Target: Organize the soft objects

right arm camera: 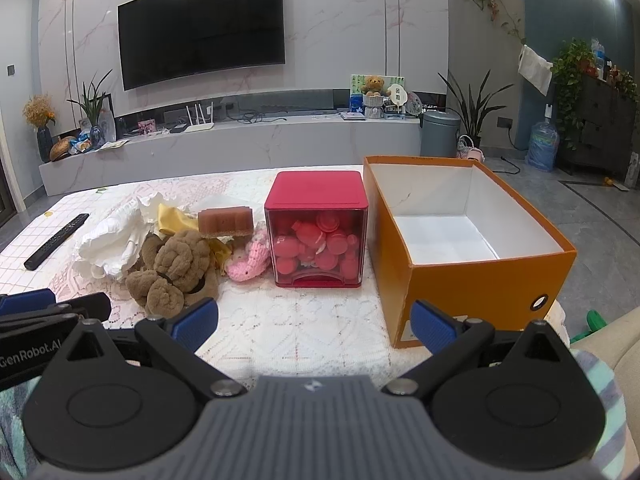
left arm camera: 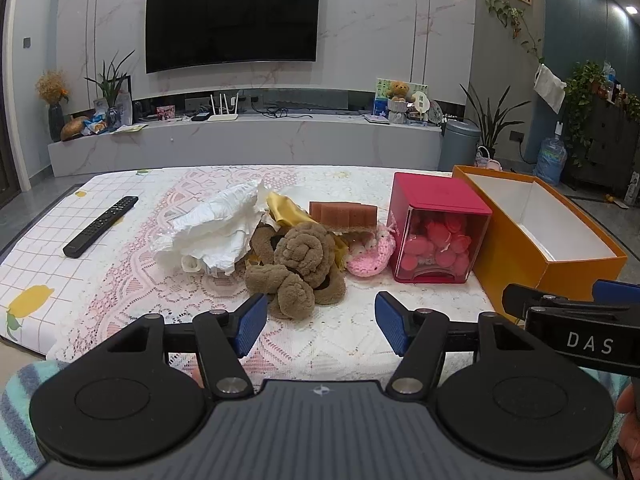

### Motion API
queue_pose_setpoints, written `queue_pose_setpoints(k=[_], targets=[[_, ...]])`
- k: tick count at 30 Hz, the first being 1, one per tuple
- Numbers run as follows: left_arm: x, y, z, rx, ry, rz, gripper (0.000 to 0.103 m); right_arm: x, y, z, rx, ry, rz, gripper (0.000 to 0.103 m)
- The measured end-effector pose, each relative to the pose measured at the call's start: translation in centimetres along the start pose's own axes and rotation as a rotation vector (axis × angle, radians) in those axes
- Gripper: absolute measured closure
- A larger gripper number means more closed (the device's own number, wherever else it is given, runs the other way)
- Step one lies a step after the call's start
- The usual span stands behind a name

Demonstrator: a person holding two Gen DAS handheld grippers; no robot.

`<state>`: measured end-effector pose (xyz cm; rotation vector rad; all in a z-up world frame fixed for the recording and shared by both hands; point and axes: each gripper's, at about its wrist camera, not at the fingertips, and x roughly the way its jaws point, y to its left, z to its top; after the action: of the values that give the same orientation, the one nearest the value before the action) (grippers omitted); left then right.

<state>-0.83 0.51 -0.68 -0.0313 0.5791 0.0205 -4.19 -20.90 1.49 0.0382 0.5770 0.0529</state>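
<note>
Lying just beyond left hand-held gripper (left arm camera: 320,322): brown plush (left arm camera: 298,270).

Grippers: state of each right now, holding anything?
Left gripper: open, nothing between its jaws.
Right gripper: open, holding nothing; it sits short of the orange box.

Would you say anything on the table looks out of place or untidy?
Yes: the soft things sit in one jumbled pile left of the red box, sponge perched on top, while the orange box stands empty.
</note>
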Motion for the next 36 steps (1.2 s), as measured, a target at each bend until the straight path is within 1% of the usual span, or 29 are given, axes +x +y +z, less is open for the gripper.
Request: queue_pose_setpoints(k=[15, 36], targets=[[-0.26, 0.28, 0.13, 0.001, -0.008, 0.014, 0.03, 0.0, 0.13, 0.16, -0.005, 0.005, 0.001, 0.003], [-0.33, 0.2, 0.1, 0.012, -0.008, 0.009, 0.029, 0.0, 0.29, 0.21, -0.01, 0.011, 0.007, 0.003]])
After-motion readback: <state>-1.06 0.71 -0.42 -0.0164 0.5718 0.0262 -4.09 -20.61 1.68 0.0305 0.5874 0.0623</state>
